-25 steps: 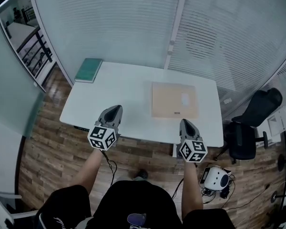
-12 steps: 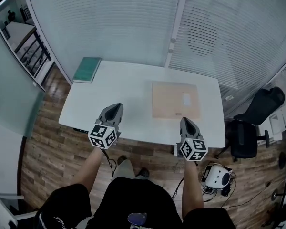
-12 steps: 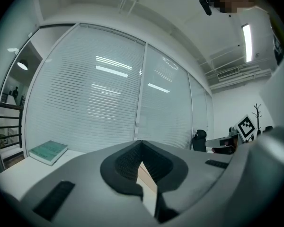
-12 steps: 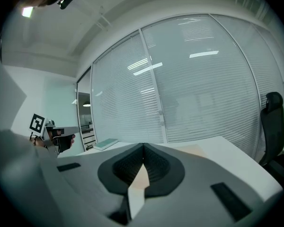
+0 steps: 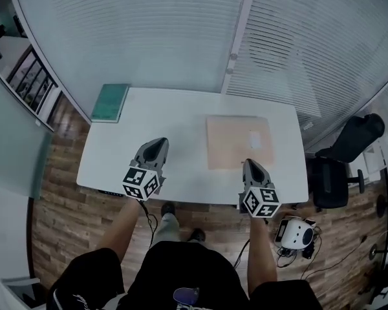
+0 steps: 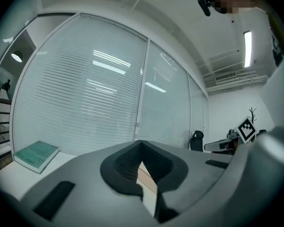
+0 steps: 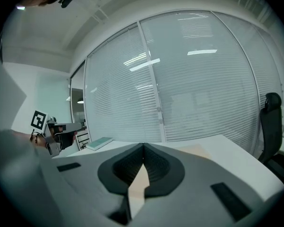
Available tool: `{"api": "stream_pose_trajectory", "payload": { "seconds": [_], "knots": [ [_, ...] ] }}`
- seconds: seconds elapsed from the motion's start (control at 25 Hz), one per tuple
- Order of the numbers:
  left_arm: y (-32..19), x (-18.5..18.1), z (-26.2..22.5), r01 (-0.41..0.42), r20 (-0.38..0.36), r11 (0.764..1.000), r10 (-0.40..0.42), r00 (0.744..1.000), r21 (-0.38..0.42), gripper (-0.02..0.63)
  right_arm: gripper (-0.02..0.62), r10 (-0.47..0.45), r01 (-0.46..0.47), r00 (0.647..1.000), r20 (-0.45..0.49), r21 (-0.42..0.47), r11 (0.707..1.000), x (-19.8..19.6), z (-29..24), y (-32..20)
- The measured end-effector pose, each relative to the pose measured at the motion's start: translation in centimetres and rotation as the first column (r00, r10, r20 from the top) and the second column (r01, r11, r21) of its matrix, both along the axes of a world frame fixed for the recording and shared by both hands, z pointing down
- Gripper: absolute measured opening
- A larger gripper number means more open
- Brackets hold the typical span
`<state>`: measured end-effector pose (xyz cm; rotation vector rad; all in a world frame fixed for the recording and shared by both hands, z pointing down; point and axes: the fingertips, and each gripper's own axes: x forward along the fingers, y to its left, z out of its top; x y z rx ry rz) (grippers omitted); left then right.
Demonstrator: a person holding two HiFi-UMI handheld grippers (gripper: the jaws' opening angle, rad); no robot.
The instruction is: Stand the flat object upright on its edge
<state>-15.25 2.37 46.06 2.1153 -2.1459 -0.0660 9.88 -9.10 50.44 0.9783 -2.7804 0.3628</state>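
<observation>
Head view looks steeply down on the flat object (image 5: pixel 238 142), a thin tan panel lying on its broad face on the right half of the white surface (image 5: pixel 168 131). It is not on its edge. A small pale label (image 5: pixel 254 136) sits on its upper face, toward the right side. Its sides run roughly parallel to the edges of the surface.

Just at the panel's near edge is the right tool (image 5: pixel 251 164), held in the person's right hand. Its nose points toward the far side, and its marker cube (image 5: pixel 260 202) is out past the near rim of the surface. In the right gripper view its two jaws meet tip to tip with nothing between them. The tan panel shows ahead and through the small gap below the pads. I cannot tell whether the nose touches the panel.

The left tool (image 5: pixel 158 143) is well apart from the panel, over the left half of the surface, and also points toward the far side. The left gripper view shows its jaws pressed together and empty, with a strip of the tan panel visible beyond them to the right.

A green book (image 5: pixel 110 102) lies flat at the far left corner of the surface, well away from both tools. Beyond the surface stands a glass wall with closed blinds (image 5: pixel 149 37). A black office chair (image 5: pixel 346 157) stands off the right end, and a small white device with cables (image 5: pixel 294 234) sits on the wooden floor (image 5: pixel 64 205) near the person's right side.
</observation>
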Motion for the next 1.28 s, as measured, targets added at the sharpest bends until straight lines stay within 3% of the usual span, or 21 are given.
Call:
{"api": "stream_pose_trajectory", "payload": {
  "seconds": [0.4,0.72,1.28],
  "knots": [
    [-6.3,-5.2,0.7,-0.118,-0.008,0.993,0.118,0.993,-0.015,0.02,0.021,0.118,-0.119,0.993,-0.018,-0.006,0.993,-4.2,0.5,-3.2],
    [-11.2,-7.1,2.2,-0.231,-0.02,0.972,0.23,0.973,-0.039,0.02,0.021,0.239,-0.24,0.97,-0.034,-0.021,0.971,-4.9,1.5,-4.2],
    [-18.3,-2.9,5.6,-0.42,-0.021,0.904,0.419,0.908,-0.079,0.02,0.021,0.408,-0.413,0.909,-0.082,-0.059,0.909,-1.3,4.9,-4.3]
  ]
}}
